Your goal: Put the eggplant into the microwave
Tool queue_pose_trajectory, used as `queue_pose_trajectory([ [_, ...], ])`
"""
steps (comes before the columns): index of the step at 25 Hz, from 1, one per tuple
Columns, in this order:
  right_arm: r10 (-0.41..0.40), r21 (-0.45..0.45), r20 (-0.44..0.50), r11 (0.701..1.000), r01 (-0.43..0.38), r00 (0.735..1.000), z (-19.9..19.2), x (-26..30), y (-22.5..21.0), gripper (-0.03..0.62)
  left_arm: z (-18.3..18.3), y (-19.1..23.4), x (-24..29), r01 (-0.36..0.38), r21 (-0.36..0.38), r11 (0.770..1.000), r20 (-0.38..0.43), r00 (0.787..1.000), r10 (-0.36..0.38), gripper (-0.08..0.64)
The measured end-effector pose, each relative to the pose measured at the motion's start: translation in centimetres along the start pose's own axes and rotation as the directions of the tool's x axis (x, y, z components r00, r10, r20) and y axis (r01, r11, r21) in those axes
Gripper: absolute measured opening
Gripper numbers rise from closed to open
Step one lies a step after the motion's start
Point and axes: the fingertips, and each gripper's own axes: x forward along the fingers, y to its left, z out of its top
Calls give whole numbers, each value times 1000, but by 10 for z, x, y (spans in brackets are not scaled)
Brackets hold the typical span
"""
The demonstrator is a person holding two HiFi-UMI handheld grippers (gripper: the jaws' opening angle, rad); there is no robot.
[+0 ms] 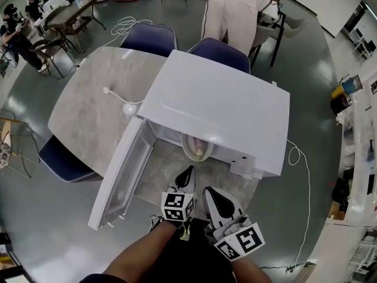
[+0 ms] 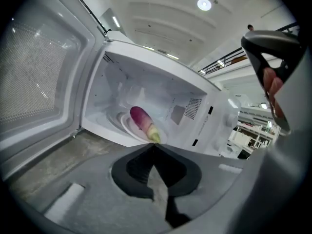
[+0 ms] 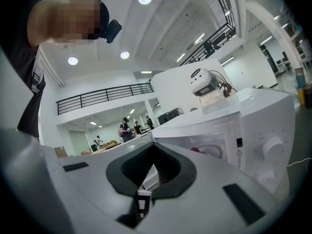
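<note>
The purple eggplant (image 2: pixel 142 121) with a green stem end lies on the round white plate (image 2: pixel 126 126) inside the white microwave (image 1: pixel 224 108), whose door (image 1: pixel 121 173) hangs open to the left. In the head view only a pale bit of the eggplant (image 1: pixel 199 151) shows in the opening. My left gripper (image 1: pixel 188 173) hovers just in front of the opening, shut with nothing between its fingers; in the left gripper view its tips (image 2: pixel 154 146) meet below the eggplant. My right gripper (image 1: pixel 212 196) sits beside it at the right, also shut and empty.
The microwave stands on a grey stone-look table (image 1: pixel 97 105) with a white cable and plug (image 1: pixel 126 108) at its left. Dark blue chairs (image 1: pixel 148 38) ring the table. A person in light clothes (image 1: pixel 235 10) stands behind it. The control knobs (image 3: pixel 274 147) are at the microwave's right front.
</note>
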Motion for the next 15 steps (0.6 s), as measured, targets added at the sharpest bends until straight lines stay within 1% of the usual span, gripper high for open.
queue_pose_trajectory([
  [3,-10,-4,-5,1000,10,1000,-4,0,-3,2,-5,-2,12,14,20,1000,-13,1000,-13,6],
  [6,-19,-8,-14,1000,19,1000,-8,1,-7,2,-2,3,24,12,39,999,-12,1000,-12,6],
  [15,-26,-13,-16,1000,26,1000,-9,11,-14,2,14,17,48,5,47,999,-7,1000,-4,6],
])
